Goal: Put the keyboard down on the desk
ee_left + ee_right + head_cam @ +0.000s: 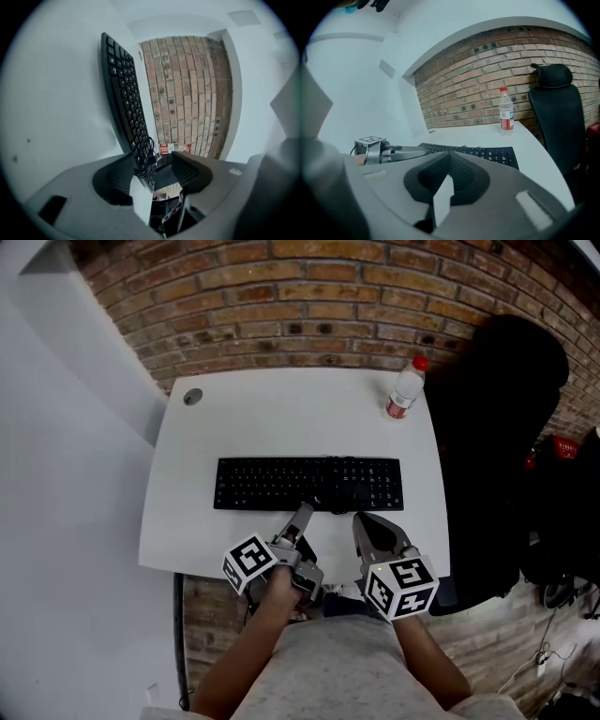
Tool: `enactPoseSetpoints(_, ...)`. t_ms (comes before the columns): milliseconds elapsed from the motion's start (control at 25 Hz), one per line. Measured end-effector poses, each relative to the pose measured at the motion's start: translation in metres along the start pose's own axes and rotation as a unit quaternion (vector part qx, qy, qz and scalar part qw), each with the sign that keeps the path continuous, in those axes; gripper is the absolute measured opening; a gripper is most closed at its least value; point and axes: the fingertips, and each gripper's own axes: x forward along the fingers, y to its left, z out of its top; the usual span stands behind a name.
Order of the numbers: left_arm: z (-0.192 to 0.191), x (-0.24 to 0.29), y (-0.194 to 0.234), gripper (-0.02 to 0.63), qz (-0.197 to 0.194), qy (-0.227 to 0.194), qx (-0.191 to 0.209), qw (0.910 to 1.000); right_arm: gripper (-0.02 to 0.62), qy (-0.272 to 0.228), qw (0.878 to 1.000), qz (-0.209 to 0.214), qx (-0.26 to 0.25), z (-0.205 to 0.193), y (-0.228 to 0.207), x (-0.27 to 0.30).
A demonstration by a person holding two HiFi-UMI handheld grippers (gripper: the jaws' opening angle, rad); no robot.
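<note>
A black keyboard [272, 484] lies flat across the white desk [281, 418], with its coiled cable [342, 491] bundled on the keys right of the middle. My left gripper [302, 515] is at the keyboard's front edge. In the left gripper view its jaws stand apart [154, 161], with the keyboard [124, 93] end and the cable [145, 164] in the gap; the pads do not press on them. My right gripper [367, 521] hovers just in front of the keyboard, to the right. Its jaws are shut [449, 157] with nothing between them, and the keyboard [497, 153] lies beyond.
A plastic water bottle [405, 388] with a red cap stands at the desk's far right corner. A black office chair [497, 427] is close against the desk's right side. A cable grommet [192, 397] sits at the far left corner. Behind is a brick wall.
</note>
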Motion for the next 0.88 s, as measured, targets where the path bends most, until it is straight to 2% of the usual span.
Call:
enactPoseSetpoints(240,0.002,-0.02,-0.017,0.199,-0.008,0.011,0.093,0.9956,0.009,-0.016,1.0,-0.003,0.001,0.005,0.014,-0.012)
enactPoseSetpoints(360,0.0,-0.027,-0.031,0.176,-0.015,0.021,0.147,0.9887,0.009,-0.024,1.0,-0.003,0.001,0.009,0.022,-0.018)
enactPoseSetpoints(480,-0.004,-0.034,-0.044,0.147,-0.018,0.03,0.209,0.9772,0.009,-0.033,0.999,-0.003,-0.001,0.014,0.029,-0.026)
enactPoseSetpoints(560,-0.007,-0.039,-0.049,0.121,-0.013,0.035,0.256,0.966,0.009,-0.037,0.999,-0.003,-0.001,0.015,0.034,-0.031)
enactPoseSetpoints(680,-0.012,-0.047,-0.058,0.078,-0.005,0.039,0.325,0.9447,0.009,-0.044,0.999,-0.005,0.0,0.016,0.041,-0.039)
enactPoseSetpoints(880,-0.021,-0.059,-0.071,0.01,0.003,0.038,0.435,0.8996,0.009,-0.055,0.998,-0.003,-0.001,0.02,0.05,-0.053)
